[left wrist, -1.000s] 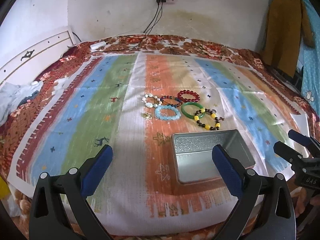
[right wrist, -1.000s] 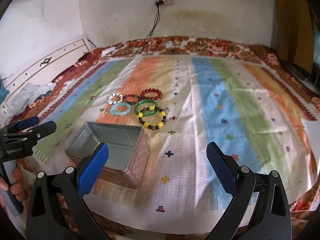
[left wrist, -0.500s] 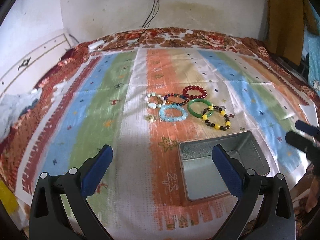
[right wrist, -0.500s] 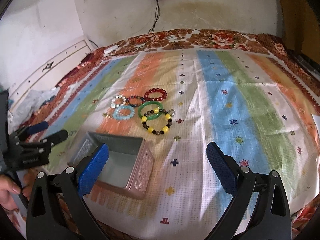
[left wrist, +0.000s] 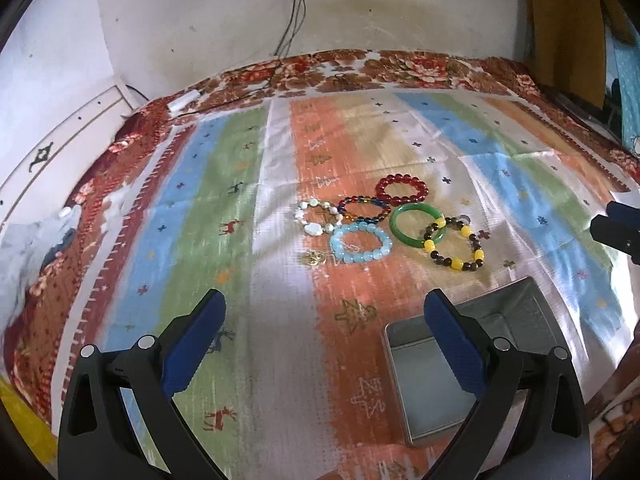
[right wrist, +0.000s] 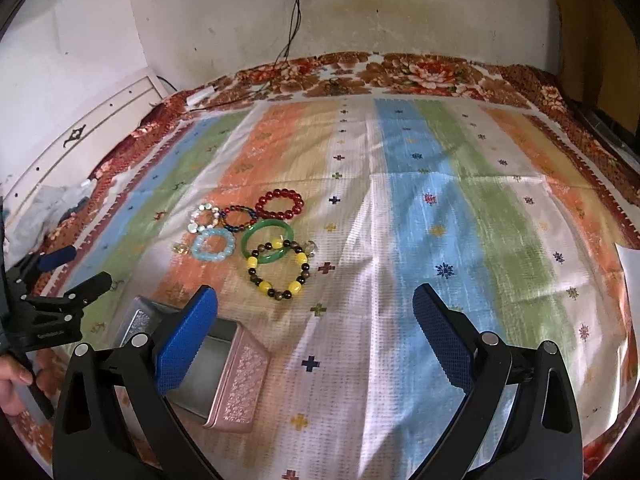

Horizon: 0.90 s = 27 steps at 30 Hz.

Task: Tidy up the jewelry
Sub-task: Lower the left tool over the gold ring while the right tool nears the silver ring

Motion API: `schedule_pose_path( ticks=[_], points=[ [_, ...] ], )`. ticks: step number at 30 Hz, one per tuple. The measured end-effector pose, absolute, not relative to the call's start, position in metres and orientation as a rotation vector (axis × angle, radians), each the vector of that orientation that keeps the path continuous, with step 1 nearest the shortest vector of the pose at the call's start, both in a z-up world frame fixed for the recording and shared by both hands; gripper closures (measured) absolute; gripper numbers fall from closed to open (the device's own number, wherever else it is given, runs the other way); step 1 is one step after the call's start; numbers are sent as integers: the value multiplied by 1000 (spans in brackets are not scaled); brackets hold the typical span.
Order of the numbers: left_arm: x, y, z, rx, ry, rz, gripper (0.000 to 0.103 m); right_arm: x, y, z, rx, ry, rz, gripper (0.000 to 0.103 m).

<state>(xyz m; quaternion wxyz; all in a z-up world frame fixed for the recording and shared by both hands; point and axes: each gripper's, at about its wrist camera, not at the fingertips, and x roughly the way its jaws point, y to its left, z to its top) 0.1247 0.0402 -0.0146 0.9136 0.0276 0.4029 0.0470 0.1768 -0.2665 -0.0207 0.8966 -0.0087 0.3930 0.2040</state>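
Observation:
Several bracelets lie in a cluster on the striped cloth: a red bead one (left wrist: 401,189) (right wrist: 279,203), a dark multicoloured one (left wrist: 363,209), a white pearl one (left wrist: 316,218), a light blue one (left wrist: 361,244) (right wrist: 213,244), a green bangle (left wrist: 418,226) (right wrist: 267,242) and a yellow and brown bead one (left wrist: 456,244) (right wrist: 279,273). An open, empty metal tin (left wrist: 432,384) (right wrist: 236,376) stands nearer to me. My left gripper (left wrist: 324,340) is open and empty above the cloth, left of the tin. My right gripper (right wrist: 316,332) is open and empty, right of the tin.
A small gold charm (left wrist: 314,258) lies by the blue bracelet. The striped cloth (right wrist: 440,240) covers a floral bedspread (left wrist: 360,68). A wall with a socket and cables (left wrist: 298,8) stands behind. Crumpled clothing (left wrist: 24,248) lies at the left edge.
Both grippers have moved forward and tilted down toward the bracelets, so the tin now sits lower and closer in both views. Both stay open and empty.

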Motion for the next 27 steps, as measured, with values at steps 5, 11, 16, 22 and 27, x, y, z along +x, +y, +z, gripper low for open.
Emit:
schedule_pose_path(
  ticks=[5, 11, 16, 22, 27],
  points=[
    [140, 50, -21, -4, 886, 57, 6, 187, -263, -23, -42, 838, 433, 4],
    [154, 60, -26, -25, 918, 72, 5, 197, -260, -25, -38, 865, 452, 4],
    [168, 74, -31, -33, 931, 121, 6, 212, -257, -26, -34, 893, 449, 4],
    [181, 89, -35, -71, 957, 142, 6, 229, -248, -33, -11, 951, 492, 4],
    [192, 94, -39, -76, 980, 155, 6, 240, -243, -30, -12, 951, 469, 4]
  ],
)
